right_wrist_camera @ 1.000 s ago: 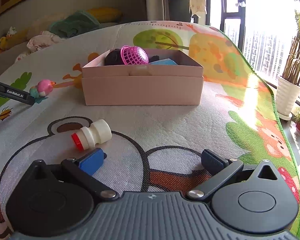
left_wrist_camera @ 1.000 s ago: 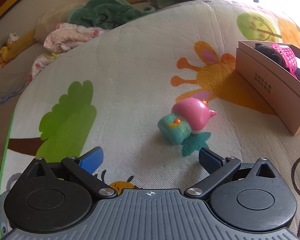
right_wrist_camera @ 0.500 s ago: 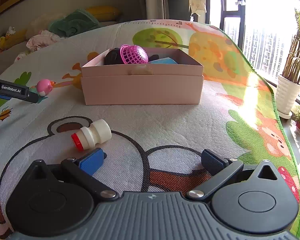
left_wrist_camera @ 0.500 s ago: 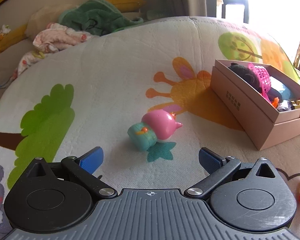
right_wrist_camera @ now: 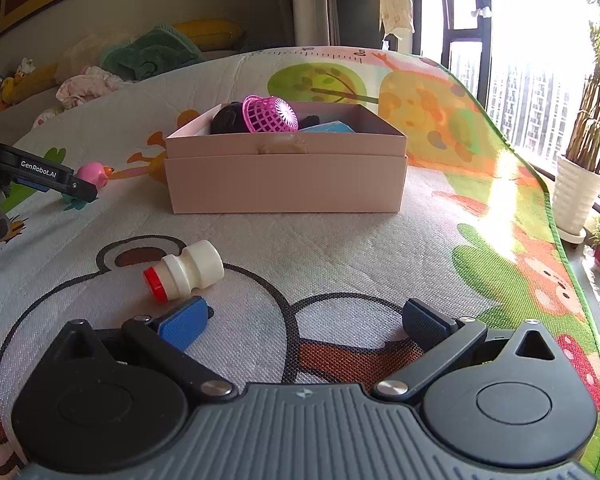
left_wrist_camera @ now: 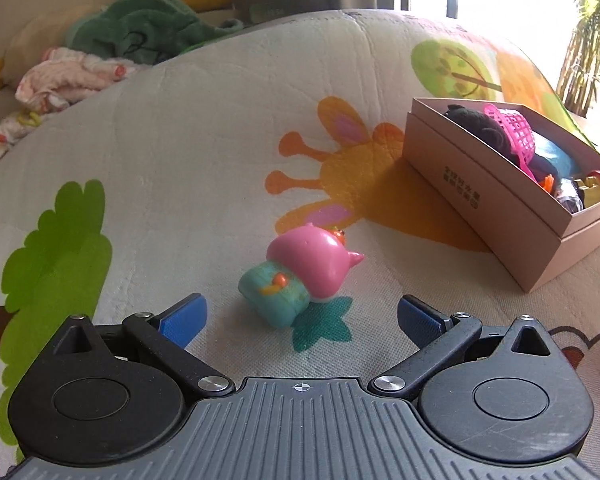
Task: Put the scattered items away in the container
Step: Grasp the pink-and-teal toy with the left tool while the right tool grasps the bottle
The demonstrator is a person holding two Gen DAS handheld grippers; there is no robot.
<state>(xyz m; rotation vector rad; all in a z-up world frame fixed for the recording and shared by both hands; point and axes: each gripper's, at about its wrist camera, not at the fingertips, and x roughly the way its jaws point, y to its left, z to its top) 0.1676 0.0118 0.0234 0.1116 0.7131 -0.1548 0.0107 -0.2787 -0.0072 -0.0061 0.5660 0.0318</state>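
L gripper (left_wrist_camera: 302, 316) spread, pig toy (left_wrist_camera: 300, 276) just ahead

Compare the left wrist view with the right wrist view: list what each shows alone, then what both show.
Left wrist only: its own open left tongs and the gold item in the box. Right wrist only: its open right tongs, the window and the potted plant. Both: the pig toy, the cardboard box, the pink basket, the white bottle (only its edge in the left view), the play mat.
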